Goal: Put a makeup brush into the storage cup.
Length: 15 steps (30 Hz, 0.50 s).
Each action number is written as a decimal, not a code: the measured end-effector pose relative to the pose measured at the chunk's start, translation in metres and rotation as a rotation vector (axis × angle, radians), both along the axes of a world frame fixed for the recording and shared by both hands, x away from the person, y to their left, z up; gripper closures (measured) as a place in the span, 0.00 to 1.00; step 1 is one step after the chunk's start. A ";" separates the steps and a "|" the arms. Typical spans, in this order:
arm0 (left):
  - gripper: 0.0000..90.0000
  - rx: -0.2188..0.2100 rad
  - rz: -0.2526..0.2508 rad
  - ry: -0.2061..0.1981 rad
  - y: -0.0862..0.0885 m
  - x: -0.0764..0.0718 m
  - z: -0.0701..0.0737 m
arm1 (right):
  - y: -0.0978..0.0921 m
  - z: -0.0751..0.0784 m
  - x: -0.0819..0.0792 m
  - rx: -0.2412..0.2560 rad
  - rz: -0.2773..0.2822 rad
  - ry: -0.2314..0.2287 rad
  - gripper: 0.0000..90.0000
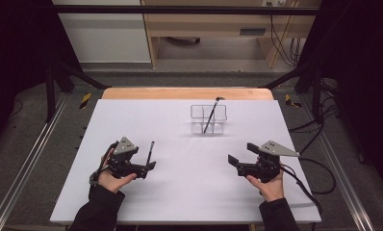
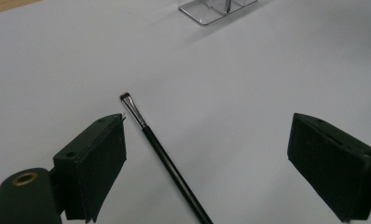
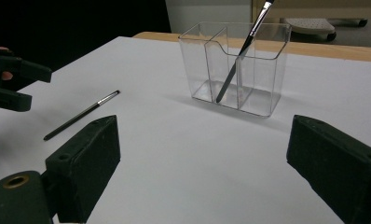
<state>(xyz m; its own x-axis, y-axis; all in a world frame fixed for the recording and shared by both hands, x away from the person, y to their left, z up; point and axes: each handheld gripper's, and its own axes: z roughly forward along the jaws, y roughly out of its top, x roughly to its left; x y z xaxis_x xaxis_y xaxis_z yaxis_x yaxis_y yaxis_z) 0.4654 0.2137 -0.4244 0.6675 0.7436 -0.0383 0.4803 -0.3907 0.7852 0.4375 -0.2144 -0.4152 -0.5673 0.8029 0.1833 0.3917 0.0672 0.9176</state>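
Note:
A thin black makeup brush lies flat on the white table, bristles pointing away from me. My left gripper is open just behind it, its jaws to either side of the handle's near end without touching. A clear plastic organizer with compartments stands at the back centre. A second brush leans inside it. My right gripper is open and empty at the right, facing the organizer.
The white table top sits on a wooden board showing at the far edge. Black frame posts and cables flank the table. A wooden desk stands beyond.

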 end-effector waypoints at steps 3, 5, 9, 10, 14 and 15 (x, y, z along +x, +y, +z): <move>0.12 0.019 -0.001 0.006 -0.003 0.003 0.001 | -0.001 0.001 -0.001 0.006 -0.004 -0.001 0.11; 0.12 0.027 -0.001 0.009 -0.005 0.006 0.001 | -0.002 0.002 -0.001 0.004 -0.007 -0.002 0.11; 0.13 0.037 0.005 0.029 -0.006 0.013 -0.002 | -0.002 0.002 -0.002 0.007 -0.009 -0.003 0.11; 0.14 0.041 0.007 0.037 -0.006 0.014 -0.003 | -0.002 0.002 -0.002 0.007 -0.008 -0.004 0.11; 0.15 0.059 0.021 0.060 -0.006 0.019 -0.007 | -0.001 0.001 -0.002 0.004 -0.006 -0.003 0.11; 0.16 0.060 0.027 0.066 -0.006 0.020 -0.008 | -0.001 0.001 -0.002 0.004 -0.007 -0.001 0.11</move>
